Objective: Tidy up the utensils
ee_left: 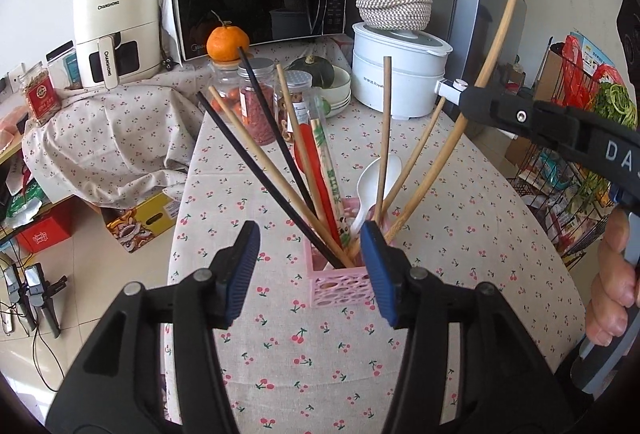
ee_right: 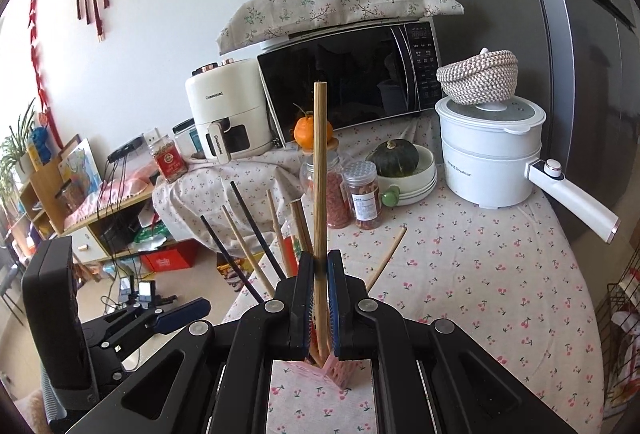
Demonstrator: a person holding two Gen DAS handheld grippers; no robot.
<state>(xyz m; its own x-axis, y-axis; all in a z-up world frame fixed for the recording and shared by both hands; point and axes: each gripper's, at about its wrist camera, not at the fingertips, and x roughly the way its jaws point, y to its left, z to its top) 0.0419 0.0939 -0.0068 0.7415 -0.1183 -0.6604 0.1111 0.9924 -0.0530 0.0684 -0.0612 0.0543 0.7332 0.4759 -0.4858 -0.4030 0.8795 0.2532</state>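
Right tongs clamp wooden chopstick; left tongs agape before pink holder.

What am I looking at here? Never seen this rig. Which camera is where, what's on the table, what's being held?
No robot arm: a person holds a hand-operated two-finger clamp in each hand, and each clamp carries a fisheye camera looking forward along its fingers.

The left wrist view shows the left gripper from behind, jaws apart with nothing between them, hovering just short of a pink utensil holder. The holder stands on a cherry-print tablecloth and holds wooden and black chopsticks, a red utensil and a white spoon. The right gripper reaches in from the right; a hand squeezes its handle.

The right wrist view shows the right gripper shut on a wooden chopstick, whose lower end sits down at the holder.

Behind: microwave, air fryer, white cooker, jars.
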